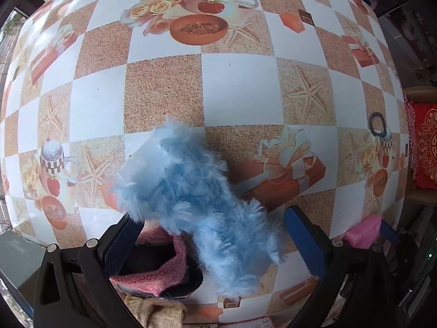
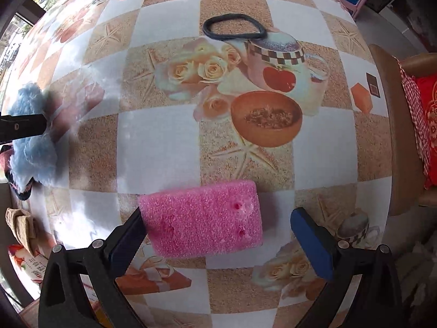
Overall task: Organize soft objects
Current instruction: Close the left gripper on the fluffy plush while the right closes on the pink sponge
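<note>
While the left gripper [image 1: 215,235] hangs wide open, a shaggy light-blue plush piece [image 1: 196,188] lies between its fingers on the checkered tablecloth [image 1: 240,87], overlapping a pink knitted slipper [image 1: 161,268]. Over to the right gripper [image 2: 221,243]: released too, a pitted pink sponge [image 2: 202,218] touching its left finger, a black hair band [image 2: 235,27] well beyond.

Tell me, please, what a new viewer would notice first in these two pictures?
A fluffy light-blue plush piece lies between the open fingers of the left hand-held gripper. A bright pink sponge block sits on the patterned tablecloth at the open right hand-held gripper.
</note>
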Action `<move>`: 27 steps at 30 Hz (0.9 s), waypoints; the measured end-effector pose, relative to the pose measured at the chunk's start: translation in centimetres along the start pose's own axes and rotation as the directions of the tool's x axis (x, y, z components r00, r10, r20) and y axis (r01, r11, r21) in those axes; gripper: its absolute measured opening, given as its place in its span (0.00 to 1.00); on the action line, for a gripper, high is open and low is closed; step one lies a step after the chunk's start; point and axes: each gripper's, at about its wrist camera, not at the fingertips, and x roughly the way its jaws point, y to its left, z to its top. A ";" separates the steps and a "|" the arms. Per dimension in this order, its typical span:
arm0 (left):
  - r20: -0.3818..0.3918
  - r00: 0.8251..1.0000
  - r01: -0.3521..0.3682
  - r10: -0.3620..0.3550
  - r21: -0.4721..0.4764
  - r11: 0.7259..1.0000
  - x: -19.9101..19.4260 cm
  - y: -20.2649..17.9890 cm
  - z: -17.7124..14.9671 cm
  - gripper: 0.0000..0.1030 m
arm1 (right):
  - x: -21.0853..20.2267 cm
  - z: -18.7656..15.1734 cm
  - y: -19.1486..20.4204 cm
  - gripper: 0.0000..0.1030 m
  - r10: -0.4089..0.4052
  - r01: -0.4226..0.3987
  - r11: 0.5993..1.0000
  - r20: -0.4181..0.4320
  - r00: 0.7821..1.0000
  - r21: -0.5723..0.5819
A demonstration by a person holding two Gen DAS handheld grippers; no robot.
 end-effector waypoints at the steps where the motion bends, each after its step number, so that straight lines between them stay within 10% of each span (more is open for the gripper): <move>1: -0.005 1.000 -0.003 0.003 0.000 1.000 0.2 -0.4 0.1 1.00 | 0.0 0.1 0.0 1.00 0.000 0.000 1.000 -0.001 1.000 0.013; 10: -0.062 0.997 -0.048 0.047 -0.023 0.999 2.1 -2.8 0.6 0.99 | -0.2 0.9 -0.4 1.00 0.007 -0.006 1.000 -0.005 1.000 0.027; 15: 0.072 0.995 -0.084 0.069 0.238 0.968 0.0 -9.0 -0.6 1.00 | -0.1 0.4 0.0 1.00 0.008 -0.008 1.000 0.037 0.999 0.025; 27: -0.033 0.994 -0.095 0.102 0.167 0.981 2.2 -7.3 -0.5 1.00 | -0.1 0.5 0.2 1.00 0.005 -0.005 1.000 0.030 1.000 0.013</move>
